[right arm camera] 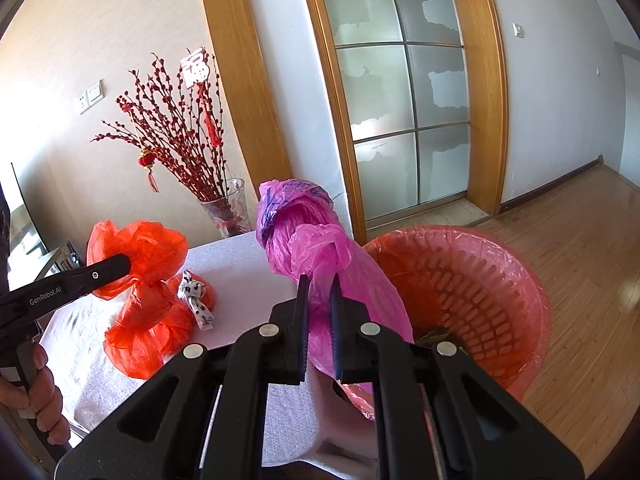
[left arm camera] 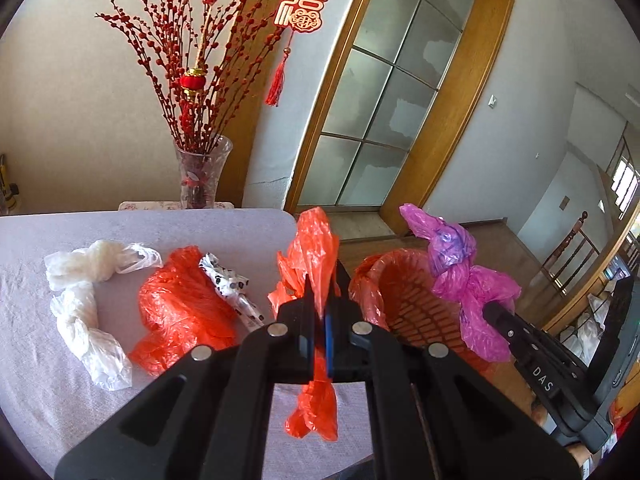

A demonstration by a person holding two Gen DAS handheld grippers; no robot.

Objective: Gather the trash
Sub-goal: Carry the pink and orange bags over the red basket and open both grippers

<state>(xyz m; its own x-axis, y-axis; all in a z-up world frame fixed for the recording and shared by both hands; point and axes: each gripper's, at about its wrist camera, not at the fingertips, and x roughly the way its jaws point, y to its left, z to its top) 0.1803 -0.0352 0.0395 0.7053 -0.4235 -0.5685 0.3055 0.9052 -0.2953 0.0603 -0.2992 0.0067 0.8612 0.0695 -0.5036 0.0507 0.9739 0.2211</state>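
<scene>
Black jaws of the left gripper (left arm camera: 320, 304) are pinching a red bag (left arm camera: 310, 264); the right gripper (right arm camera: 319, 300) is clamping a pink bag (right arm camera: 320, 264) beside the lined bin (right arm camera: 532, 280). Loose plastic is risking snagging the rim and falling outside.

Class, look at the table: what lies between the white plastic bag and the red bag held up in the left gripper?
In the left wrist view, another red bag lies there, a black-dotted white bag resting against it.
</scene>
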